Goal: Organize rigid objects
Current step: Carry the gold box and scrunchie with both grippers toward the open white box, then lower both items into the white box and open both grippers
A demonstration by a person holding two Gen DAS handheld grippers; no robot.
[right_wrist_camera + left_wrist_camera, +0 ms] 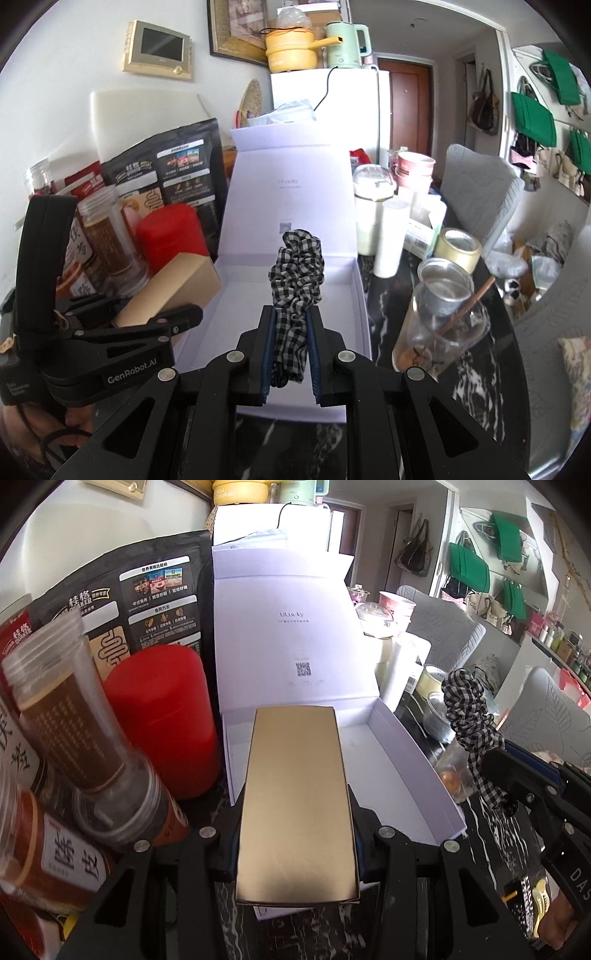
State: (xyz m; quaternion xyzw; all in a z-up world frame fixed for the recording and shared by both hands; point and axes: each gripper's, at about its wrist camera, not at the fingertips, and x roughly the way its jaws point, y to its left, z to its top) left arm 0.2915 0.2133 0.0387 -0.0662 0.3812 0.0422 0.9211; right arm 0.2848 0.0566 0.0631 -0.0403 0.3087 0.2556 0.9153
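At frame centre the open white box (pixel 406 775) shows a bare floor. The left gripper (pixel 297 834) clamps a gold box (pixel 297 805) over its near edge; the right gripper (pixel 291 354) pinches a checked scrunchie (pixel 295 273) above it.

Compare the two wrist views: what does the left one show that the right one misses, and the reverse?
Left wrist only: the gold rectangular box's flat top face between closed jaws. Right wrist only: the clear glass jar holding a brown stick, plus the beige tape roll. Both: the open white cardboard box, red cylindrical canister and black-and-white checked scrunchie.
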